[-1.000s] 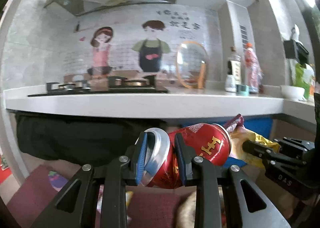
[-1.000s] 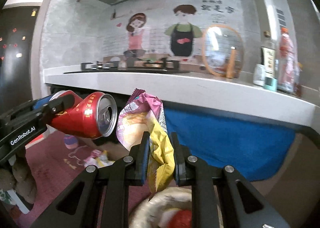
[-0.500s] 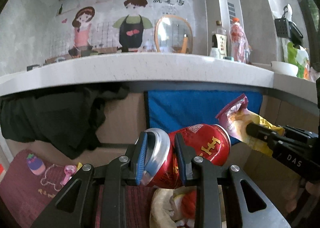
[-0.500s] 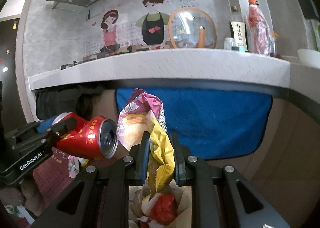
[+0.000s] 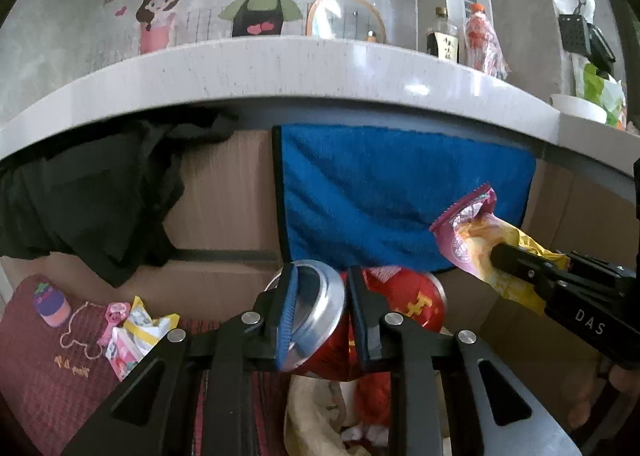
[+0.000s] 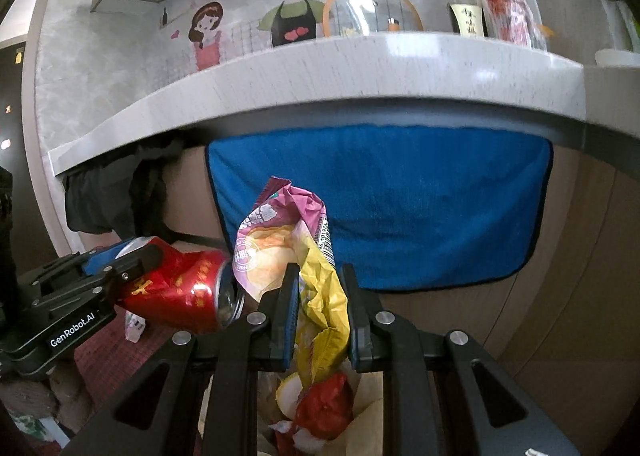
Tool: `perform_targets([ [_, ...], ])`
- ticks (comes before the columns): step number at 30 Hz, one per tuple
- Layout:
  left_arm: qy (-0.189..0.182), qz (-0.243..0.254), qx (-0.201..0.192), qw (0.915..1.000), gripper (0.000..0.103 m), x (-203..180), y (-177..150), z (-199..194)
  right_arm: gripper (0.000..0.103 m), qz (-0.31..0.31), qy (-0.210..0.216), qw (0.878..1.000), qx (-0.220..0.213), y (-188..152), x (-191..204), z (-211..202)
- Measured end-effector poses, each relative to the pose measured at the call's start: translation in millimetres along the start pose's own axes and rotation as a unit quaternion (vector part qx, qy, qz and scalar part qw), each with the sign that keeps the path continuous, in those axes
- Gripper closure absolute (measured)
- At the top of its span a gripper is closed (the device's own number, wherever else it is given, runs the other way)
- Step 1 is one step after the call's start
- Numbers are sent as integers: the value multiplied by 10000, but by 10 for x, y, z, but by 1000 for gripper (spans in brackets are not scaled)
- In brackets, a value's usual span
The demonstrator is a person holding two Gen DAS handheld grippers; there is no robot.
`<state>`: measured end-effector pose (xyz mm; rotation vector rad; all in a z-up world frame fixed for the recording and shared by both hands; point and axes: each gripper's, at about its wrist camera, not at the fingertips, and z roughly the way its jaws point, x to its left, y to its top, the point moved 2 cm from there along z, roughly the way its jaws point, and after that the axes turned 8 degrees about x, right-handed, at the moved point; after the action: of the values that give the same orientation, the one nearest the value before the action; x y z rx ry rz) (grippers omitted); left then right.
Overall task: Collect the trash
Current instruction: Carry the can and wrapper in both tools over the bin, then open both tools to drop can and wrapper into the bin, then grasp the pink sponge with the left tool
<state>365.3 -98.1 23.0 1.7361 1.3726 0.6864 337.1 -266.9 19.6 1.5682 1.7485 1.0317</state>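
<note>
My left gripper (image 5: 320,296) pinches the silver rim end of a dented red drink can (image 5: 404,300); its jaws are closing on it. The same can (image 6: 180,292) shows at the left of the right wrist view, lying sideways in that gripper (image 6: 120,260). My right gripper (image 6: 320,296) is shut on a crumpled purple and yellow snack bag (image 6: 280,240), which sticks up between the pads. In the left wrist view that bag (image 5: 472,232) hangs at the right. Below both grippers sits a pile of collected trash (image 6: 320,404), with paper and red scraps.
A white counter edge (image 5: 320,72) runs overhead, with bottles (image 5: 444,40) on it. A blue towel (image 6: 400,208) and a black cloth (image 5: 92,200) hang on the cabinet front. Wrappers (image 5: 136,332) lie on a maroon mat (image 5: 40,368) at lower left.
Both grippers have sunk from counter height to below its edge, carrying the can and the bag. The trash pile has come into view beneath them, and the can looks more squeezed.
</note>
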Motion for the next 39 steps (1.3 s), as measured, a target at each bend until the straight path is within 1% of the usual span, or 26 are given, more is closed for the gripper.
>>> perform_targets([
  [3,-39,-43,110,9999,84,18,-43,93,84,39,2,10000,84,-28,-29,75],
  [7,-244,-112,258,9993,84,35,-97,239,84,88,5,9998,200,-88,-58,177],
  [9,-396,-177,426,9981,84,54,-130,322,84,123,10,9996,270,-123,-72,231],
  [11,-549,-353,517,9965,82,111,-147,373,79,178,126,9988,434,-163,-85,319],
  [12,-566,-401,556,9960,79,133,-150,390,74,210,156,9984,491,-183,-90,351],
  [13,-559,-424,597,9957,74,157,-154,407,70,245,172,9981,533,-207,-97,380],
  [14,-559,-439,614,9956,72,181,-156,414,65,263,146,9979,578,-234,-99,412],
  [19,-493,-545,595,9955,66,301,-158,363,65,269,132,9975,646,-287,-89,453],
  [23,-423,-595,579,9956,66,402,-178,280,65,287,127,9975,627,-277,-55,423],
  [26,-349,-655,557,9957,66,546,-199,199,65,241,150,9979,582,-269,20,371],
  [30,-207,-789,526,9953,66,859,-238,90,65,85,203,9983,540,-236,231,336],
  [33,-35,-977,539,9938,66,1209,-291,15,65,-66,353,9980,529,-193,474,362],
  [39,379,-1460,532,9871,66,2141,-462,-202,65,-369,606,9958,581,-97,1090,483],
])
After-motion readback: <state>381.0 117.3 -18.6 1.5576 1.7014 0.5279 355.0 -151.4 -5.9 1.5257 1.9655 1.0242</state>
